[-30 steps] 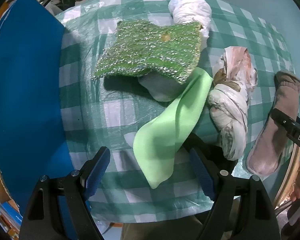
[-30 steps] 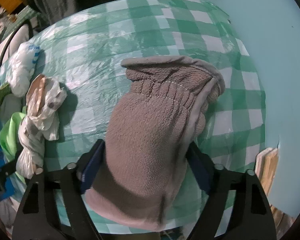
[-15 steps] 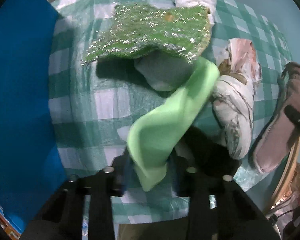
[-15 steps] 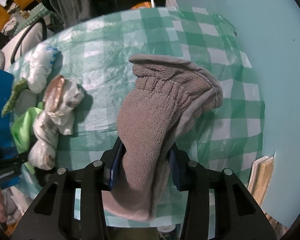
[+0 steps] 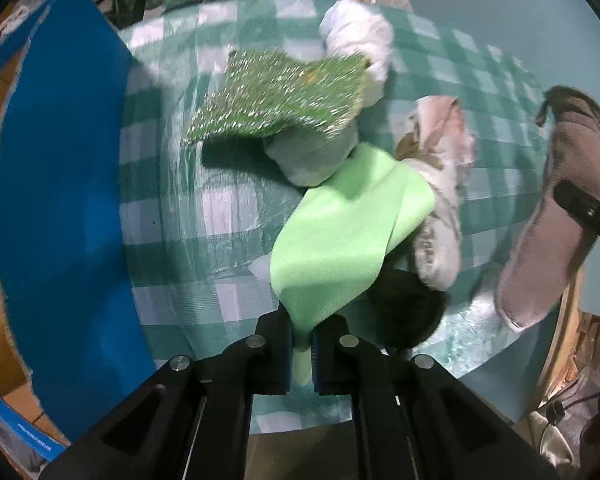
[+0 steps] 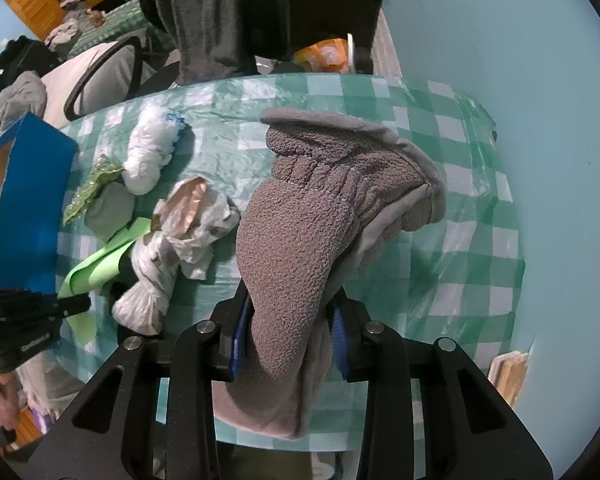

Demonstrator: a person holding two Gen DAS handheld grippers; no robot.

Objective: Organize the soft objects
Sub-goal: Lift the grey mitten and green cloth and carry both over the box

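My left gripper is shut on the near end of a light green cloth, which trails up from the checked tablecloth. A glittery green scrub pad rests on a pale bundle beyond it. My right gripper pinches a grey fleece sock, its jaws still closing, and the sock hangs lifted off the table. In the left wrist view that grey sock shows at the right edge. Knotted white plastic bags lie between the two cloths.
A blue board on a cardboard box stands left of the table. Another white bag bundle lies at the far side. A person in dark clothes stands behind the table. A light blue wall borders the right.
Both grippers went from wide open to closed, the left on the green cloth and the right on the grey sock. Both have risen, lifting the cloth end and the sock off the table.
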